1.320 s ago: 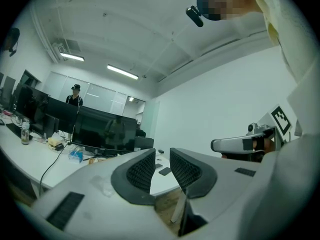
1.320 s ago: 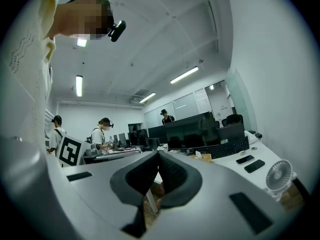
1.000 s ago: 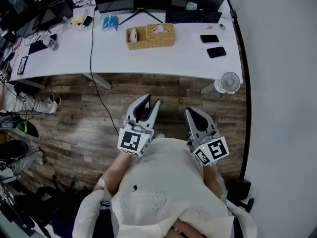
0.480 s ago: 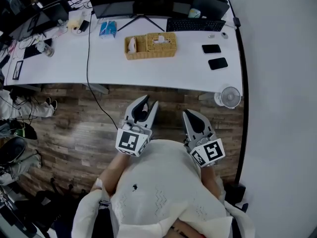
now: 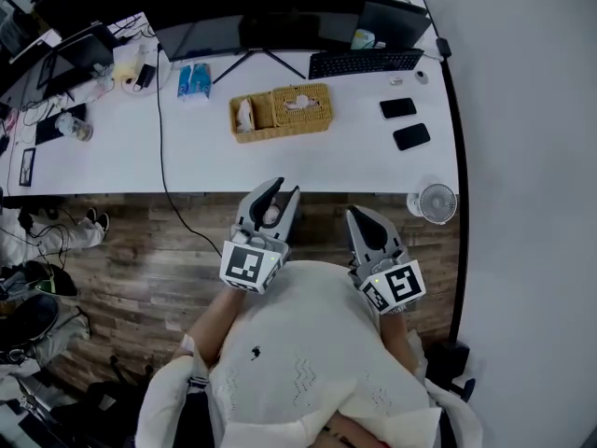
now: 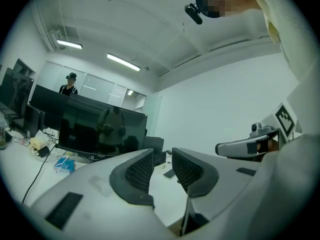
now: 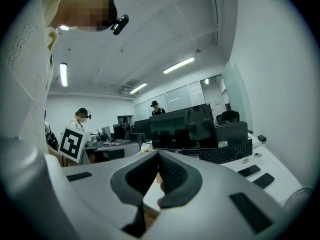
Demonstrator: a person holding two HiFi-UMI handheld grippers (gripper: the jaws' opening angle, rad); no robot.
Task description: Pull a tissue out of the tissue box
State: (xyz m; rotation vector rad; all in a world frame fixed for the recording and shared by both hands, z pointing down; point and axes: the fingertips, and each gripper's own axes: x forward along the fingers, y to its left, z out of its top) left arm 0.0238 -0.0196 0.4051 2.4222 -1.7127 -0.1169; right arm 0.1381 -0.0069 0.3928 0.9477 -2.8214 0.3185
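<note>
A woven wicker tissue box [image 5: 303,106] stands on the white desk [image 5: 121,157], with a white tissue [image 5: 297,102] showing in its top slot. An open wicker tray [image 5: 246,118] joined to its left side holds something white. Both grippers are held level in front of the person's body, short of the desk edge and well apart from the box. My left gripper [image 5: 285,189] [image 6: 162,151] is open, with a clear gap between its ribbed pads and nothing in it. My right gripper [image 5: 355,213] [image 7: 158,154] has its tips together and holds nothing.
On the desk's right part lie a black keyboard [image 5: 364,61] and two dark phones [image 5: 398,107] [image 5: 411,136]. Monitors [image 5: 252,7] line the back, with a blue packet [image 5: 194,79] at left. A black cable [image 5: 160,147] runs off the desk. A small white fan [image 5: 437,202] stands on the wooden floor.
Both grippers and the person have moved forward towards the desk, whose front edge now lies close to the fingertips. The jaws of both look the same as before.
</note>
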